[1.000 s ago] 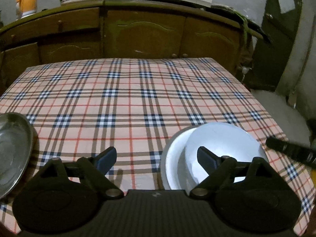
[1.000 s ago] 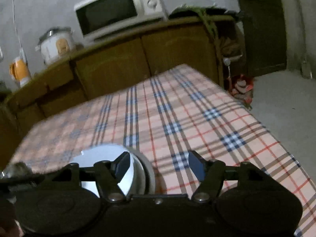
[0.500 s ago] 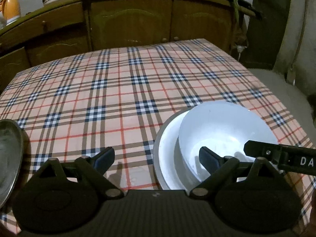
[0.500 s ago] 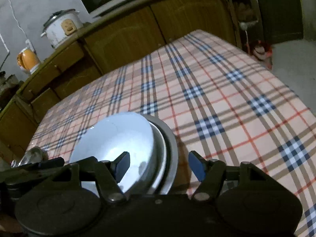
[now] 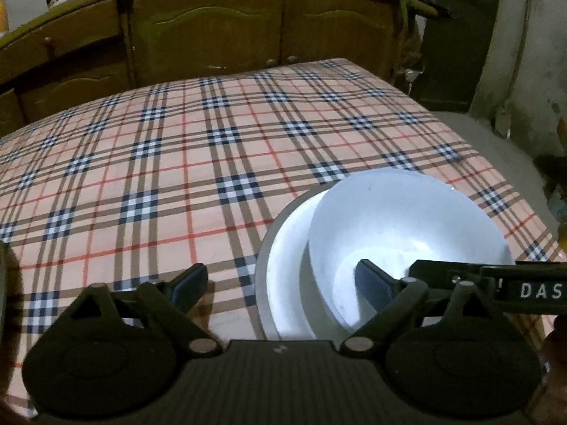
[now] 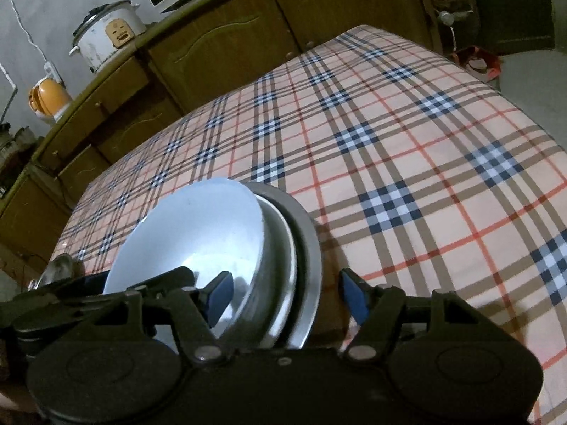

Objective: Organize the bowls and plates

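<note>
A white bowl sits in a white plate on a grey metal plate, near the front right of the checked table. My left gripper straddles the stack's left rim, one finger inside the bowl and the other over the cloth. Its jaws are closing, and the pads touch nothing. In the right wrist view my right gripper stands open across the right rim of the bowl and the metal plate. One of its fingers is in the bowl and the other is outside the rim.
A second metal dish lies at the table's left edge. Wooden cabinets stand behind the table, with a rice cooker and an orange kettle on top. The table's right edge drops to bare floor.
Both grippers have sunk toward the stacked bowl and plates, which now look larger. The right gripper has come over the bowl in the left view. The metal dish has slid out of the left view.
</note>
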`<action>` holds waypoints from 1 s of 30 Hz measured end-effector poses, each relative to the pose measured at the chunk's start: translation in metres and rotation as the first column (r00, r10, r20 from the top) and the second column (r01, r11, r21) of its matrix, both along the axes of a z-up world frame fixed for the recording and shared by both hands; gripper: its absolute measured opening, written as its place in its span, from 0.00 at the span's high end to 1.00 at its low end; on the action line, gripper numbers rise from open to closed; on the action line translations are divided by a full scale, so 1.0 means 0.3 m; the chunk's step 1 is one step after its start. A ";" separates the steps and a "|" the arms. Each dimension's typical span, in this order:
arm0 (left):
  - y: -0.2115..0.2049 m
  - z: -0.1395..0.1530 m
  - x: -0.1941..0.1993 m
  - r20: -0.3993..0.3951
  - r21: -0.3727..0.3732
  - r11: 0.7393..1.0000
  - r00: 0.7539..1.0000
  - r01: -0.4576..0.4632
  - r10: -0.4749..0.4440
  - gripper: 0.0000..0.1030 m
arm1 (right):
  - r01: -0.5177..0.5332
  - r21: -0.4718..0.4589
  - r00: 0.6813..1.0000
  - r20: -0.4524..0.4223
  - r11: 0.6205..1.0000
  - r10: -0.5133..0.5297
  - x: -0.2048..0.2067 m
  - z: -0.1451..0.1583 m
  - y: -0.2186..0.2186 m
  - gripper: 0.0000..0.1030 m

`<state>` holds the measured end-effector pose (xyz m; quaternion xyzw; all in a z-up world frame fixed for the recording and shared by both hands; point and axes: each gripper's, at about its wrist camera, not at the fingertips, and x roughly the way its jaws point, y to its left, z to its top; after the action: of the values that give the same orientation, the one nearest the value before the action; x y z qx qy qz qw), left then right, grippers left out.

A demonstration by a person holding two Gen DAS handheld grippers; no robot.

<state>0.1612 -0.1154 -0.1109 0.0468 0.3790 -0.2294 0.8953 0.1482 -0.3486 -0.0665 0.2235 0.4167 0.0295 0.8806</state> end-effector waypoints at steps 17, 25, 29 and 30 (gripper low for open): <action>-0.018 0.047 -0.045 0.031 -0.004 1.000 0.999 0.027 -0.027 0.42 | -0.021 0.078 0.999 0.030 0.997 0.019 -0.018 0.013 0.024 0.47; 0.005 0.129 -0.095 0.089 0.001 1.000 0.996 0.001 -0.001 0.42 | -0.040 0.091 0.996 0.080 0.995 0.033 -0.052 0.094 0.046 0.47; 0.023 0.171 -0.123 0.119 0.001 1.000 0.993 -0.010 0.010 0.42 | -0.054 0.091 0.993 0.109 0.994 0.044 -0.070 0.140 0.060 0.47; 0.027 0.181 -0.130 0.126 0.001 1.000 0.992 -0.014 0.013 0.42 | -0.057 0.091 0.992 0.114 0.994 0.046 -0.073 0.150 0.065 0.47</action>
<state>0.1222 -0.1073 -0.0565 0.0596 0.3224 -0.2196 0.9189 0.1262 -0.3292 -0.0215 0.2517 0.3705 0.0843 0.8901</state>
